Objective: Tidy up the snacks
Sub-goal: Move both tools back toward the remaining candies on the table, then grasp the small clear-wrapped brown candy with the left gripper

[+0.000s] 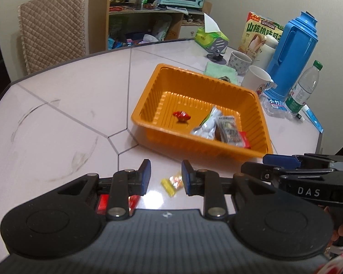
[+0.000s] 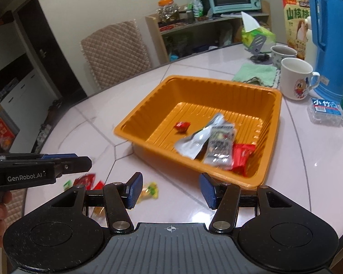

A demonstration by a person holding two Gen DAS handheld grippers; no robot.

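Observation:
An orange tray [image 1: 146, 105] [image 2: 148, 105] sits mid-table. It holds a small red candy [image 1: 181, 117] [image 2: 181, 126], a silver packet [image 1: 207, 125] [image 2: 199, 140], a dark-printed packet [image 1: 228, 131] [image 2: 219, 150] and a red packet [image 1: 245, 139] [image 2: 241, 157]. My left gripper [image 1: 165, 178] is open above a yellow-wrapped candy [image 1: 171, 183] [image 2: 149, 190] lying on the table. Red packets [image 1: 103, 202] [image 2: 87, 180] lie under its left finger. My right gripper [image 2: 169, 189] is open and empty, just in front of the tray's near rim.
Behind and right of the tray stand a green cloth [image 1: 220, 72], two mugs [image 1: 257, 82], a blue thermos [image 1: 292, 54], a water bottle [image 1: 305, 89], a snack box [image 1: 260, 32] and a tissue pack [image 1: 208, 36]. A quilted chair [image 1: 52, 29] stands beyond the table edge.

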